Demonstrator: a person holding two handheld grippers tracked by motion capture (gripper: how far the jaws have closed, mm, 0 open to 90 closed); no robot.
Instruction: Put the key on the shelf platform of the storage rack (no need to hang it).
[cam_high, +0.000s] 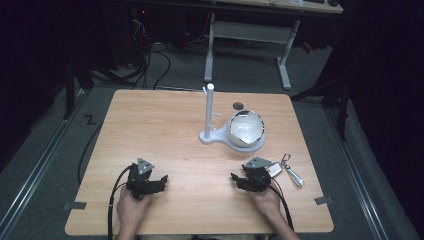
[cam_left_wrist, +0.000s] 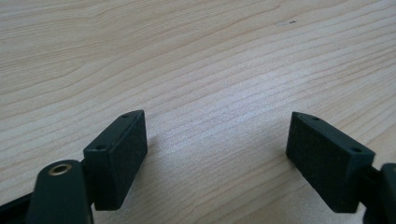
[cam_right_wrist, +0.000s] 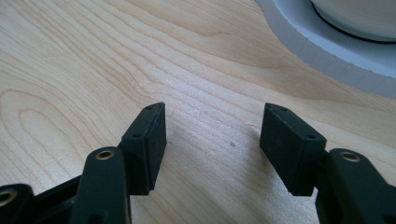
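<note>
A: Where do the two tools sit?

B: Both low over the near edge of the worktop (cam_high: 165, 125), each in a hand; the left tool (cam_high: 159, 181) toward the near-left corner, the right tool (cam_high: 236, 180) right of the middle, well apart from the left one.

A: And their jaws?

B: Spread apart on both, with bare wood between them; in the left gripper view the left tool (cam_left_wrist: 217, 140) grips nothing; the right tool (cam_right_wrist: 212, 135) is the same in its own view.

A: What else lies there?

B: A white stand (cam_high: 216, 137) with an upright post (cam_high: 209, 107) behind the middle, toward the far edge; a pale round bowl (cam_high: 246, 128) rests on its base, tilted; the base's rim (cam_right_wrist: 327, 51) shows ahead of the right tool; a bunch of keys (cam_high: 286, 171) lies just beside the right tool, toward the right edge.
</note>
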